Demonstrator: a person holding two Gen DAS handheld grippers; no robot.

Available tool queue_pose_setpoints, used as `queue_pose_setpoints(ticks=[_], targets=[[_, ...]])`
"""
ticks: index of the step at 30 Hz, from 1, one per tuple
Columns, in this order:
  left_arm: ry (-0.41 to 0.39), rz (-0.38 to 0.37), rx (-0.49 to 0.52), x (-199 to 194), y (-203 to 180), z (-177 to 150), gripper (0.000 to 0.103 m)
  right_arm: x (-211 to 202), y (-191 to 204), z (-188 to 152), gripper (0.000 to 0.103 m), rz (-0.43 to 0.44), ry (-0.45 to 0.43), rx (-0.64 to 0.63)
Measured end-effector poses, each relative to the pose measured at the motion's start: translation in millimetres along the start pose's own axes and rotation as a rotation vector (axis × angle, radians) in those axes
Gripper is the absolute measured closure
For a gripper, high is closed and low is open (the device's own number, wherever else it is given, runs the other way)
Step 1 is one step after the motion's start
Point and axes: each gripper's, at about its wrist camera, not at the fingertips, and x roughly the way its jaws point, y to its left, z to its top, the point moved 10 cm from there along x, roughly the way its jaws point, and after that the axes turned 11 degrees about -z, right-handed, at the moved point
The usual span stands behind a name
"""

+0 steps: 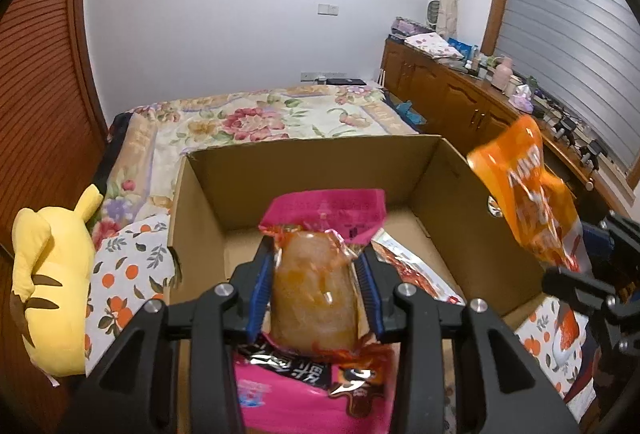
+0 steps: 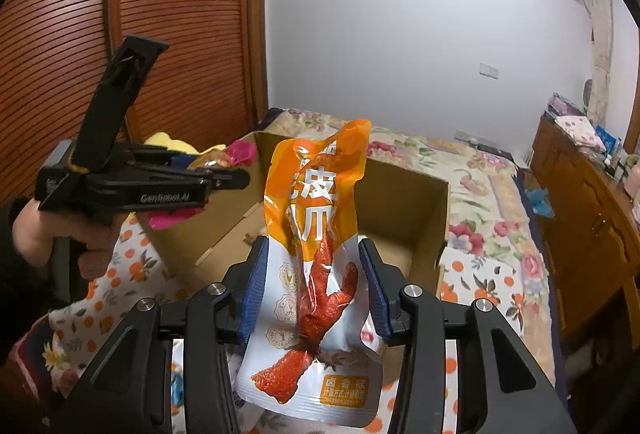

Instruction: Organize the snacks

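My left gripper is shut on a clear packet of brown snack, with a pink packet pressed behind it. Both hang over the near side of an open cardboard box. A red and white packet lies on the box floor. My right gripper is shut on an orange and white chicken-feet packet, held upright before the box. In the left wrist view that orange packet hovers over the box's right wall. In the right wrist view the left gripper is at the left, with pink packet ends showing.
The box stands on an orange-print cloth at the foot of a bed with a floral cover. A yellow plush toy lies left of the box. A wooden cabinet with clutter runs along the right wall. A slatted wooden wardrobe is at left.
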Motion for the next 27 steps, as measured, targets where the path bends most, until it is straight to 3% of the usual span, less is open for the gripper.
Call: queue_pose_setpoints(ticks=[14, 18, 23, 27], targets=[[0.058, 0.031, 0.033, 24.0, 0.1, -13.8, 0.055, 80.5, -3.6, -10.7, 0.053, -0.068, 0.126, 0.031], [0.036, 0.047, 0.054, 19.7, 1.6, -12.9, 0.043, 87.2, -5.4, -13.0, 0.05, -0.067, 0.131, 0.054], [0.007, 0.05, 0.082, 9.1, -1.1, -10.0, 0.042, 77.9, -4.7, -12.5, 0.05, -0.05, 0.112, 0.065], [-0.043, 0.04, 0.118, -11.4, -12.4, -3.3, 0.027, 51.2, -2.6, -9.6, 0.05, -0.009, 0.066, 0.086]])
